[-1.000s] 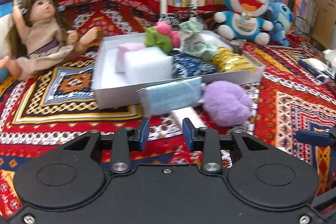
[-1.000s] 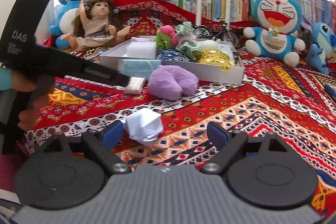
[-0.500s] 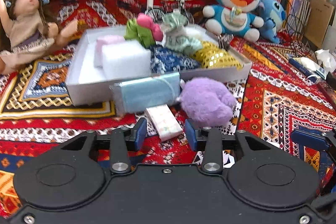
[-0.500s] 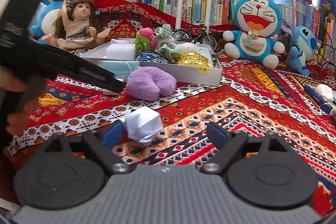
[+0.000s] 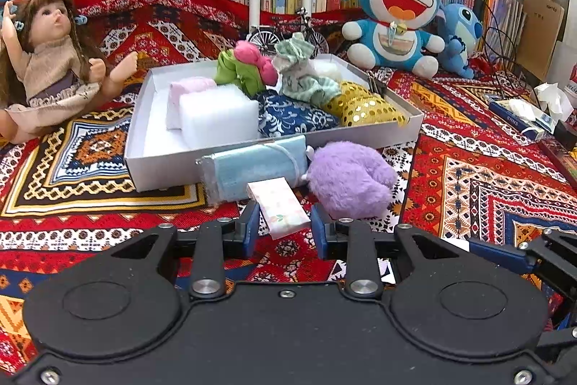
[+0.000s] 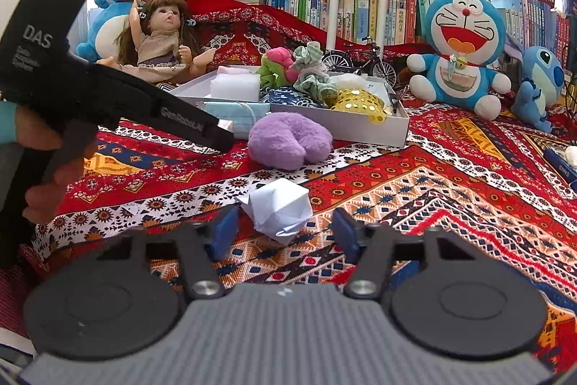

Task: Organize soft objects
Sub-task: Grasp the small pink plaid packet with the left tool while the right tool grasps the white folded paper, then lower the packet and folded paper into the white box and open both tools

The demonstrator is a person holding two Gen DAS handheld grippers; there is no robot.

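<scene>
The left gripper (image 5: 283, 226) is held with its 2 fingers apart, a floral tissue pack (image 5: 278, 206) lying between them on the patterned cloth (image 5: 487, 175), just in front of a blue mask pack (image 5: 256, 166) and a purple plush (image 5: 349, 181) beside the white tray (image 5: 144, 165). The right gripper (image 6: 285, 230) is likewise spread around a crumpled white paper ball (image 6: 279, 204).

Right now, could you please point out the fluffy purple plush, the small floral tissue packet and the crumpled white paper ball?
fluffy purple plush (image 5: 351, 177), left wrist view, top.
small floral tissue packet (image 5: 279, 206), left wrist view, face.
crumpled white paper ball (image 6: 279, 208), right wrist view, front.
</scene>
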